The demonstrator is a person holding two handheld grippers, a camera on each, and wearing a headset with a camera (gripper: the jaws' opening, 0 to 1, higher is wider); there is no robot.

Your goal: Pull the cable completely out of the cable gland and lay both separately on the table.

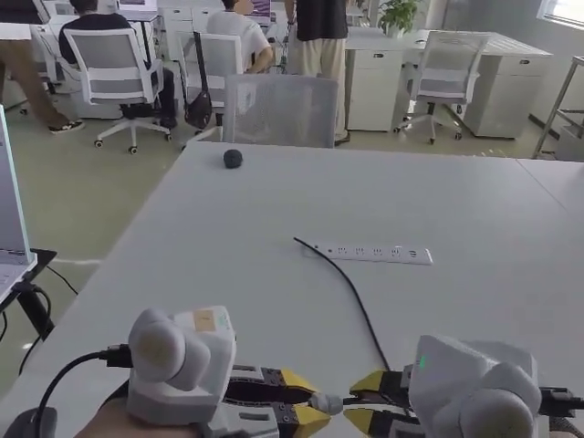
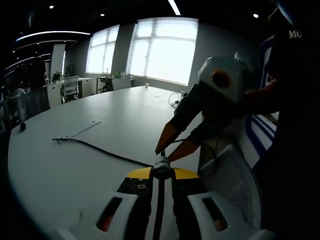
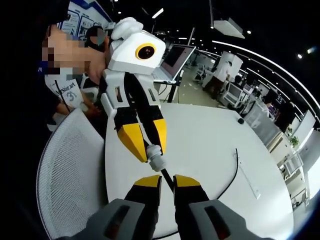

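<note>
Low in the head view, my left gripper (image 1: 310, 401) points right and is shut on the pale grey cable gland (image 1: 327, 401). Facing it, my right gripper (image 1: 361, 401) is shut on the black cable (image 1: 351, 287) just beside the gland. The cable runs away across the white table (image 1: 228, 237), and its far end lies by the power strip. In the left gripper view the gland (image 2: 161, 170) sits between my yellow jaws. In the right gripper view the cable (image 3: 168, 178) leaves the gland (image 3: 155, 158) and passes into my jaws.
A white power strip (image 1: 370, 254) lies mid-table, with a small dark round object (image 1: 233, 159) near the far edge. A grey mesh chair (image 1: 278, 109) stands behind the table. People sit and stand at desks beyond. A laptop (image 1: 11, 228) stands at the left.
</note>
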